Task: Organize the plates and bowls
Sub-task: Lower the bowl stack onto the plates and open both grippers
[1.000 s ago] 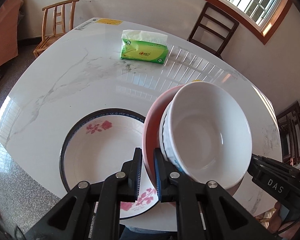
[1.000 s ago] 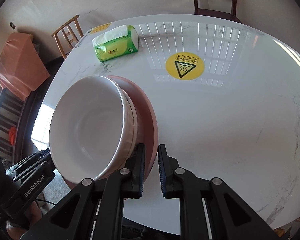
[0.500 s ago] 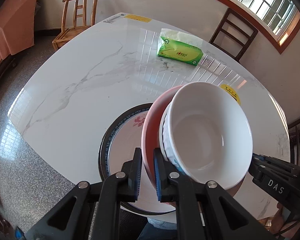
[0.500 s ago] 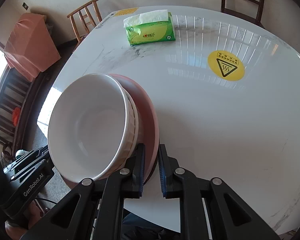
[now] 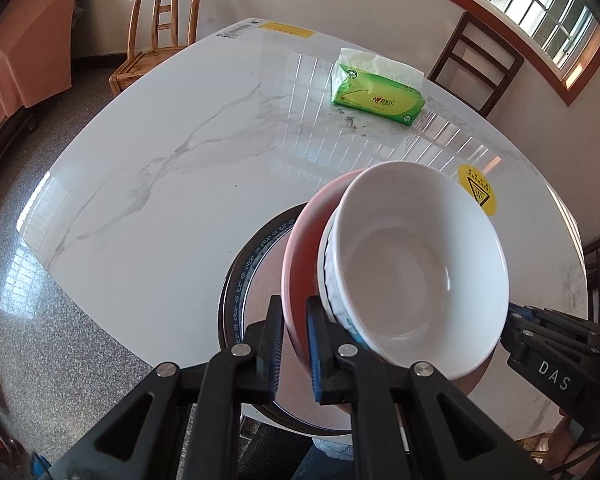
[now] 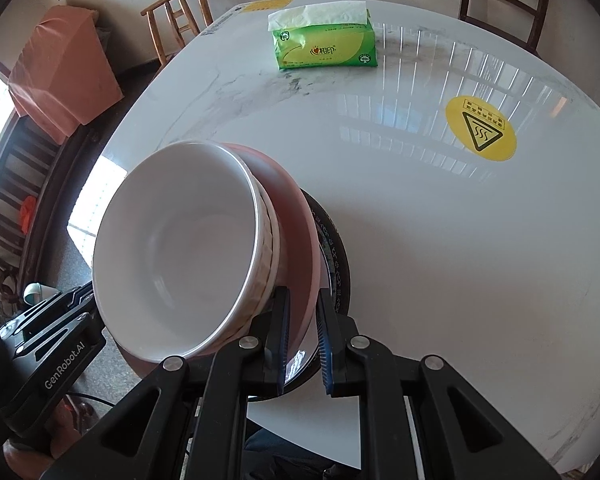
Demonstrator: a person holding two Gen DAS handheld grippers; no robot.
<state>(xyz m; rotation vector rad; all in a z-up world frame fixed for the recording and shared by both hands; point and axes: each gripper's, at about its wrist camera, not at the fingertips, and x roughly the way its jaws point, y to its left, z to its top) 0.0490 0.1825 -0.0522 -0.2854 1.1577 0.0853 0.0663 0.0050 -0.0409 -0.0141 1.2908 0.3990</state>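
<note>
My left gripper is shut on the rim of a pink plate, and my right gripper is shut on the opposite rim of the same pink plate. A white bowl sits on the plate; it also shows in the right wrist view. The stack hangs over a large dark-rimmed floral plate that lies on the marble table near its front edge, its rim also in the right wrist view. Most of the floral plate is hidden.
A green tissue pack lies at the table's far side, seen too in the right wrist view. A yellow warning sticker is on the marble table. Wooden chairs stand around the table.
The pink plate with the bowl has moved left over the floral plate, hiding most of it and its flowers. Both grippers kept their hold.
</note>
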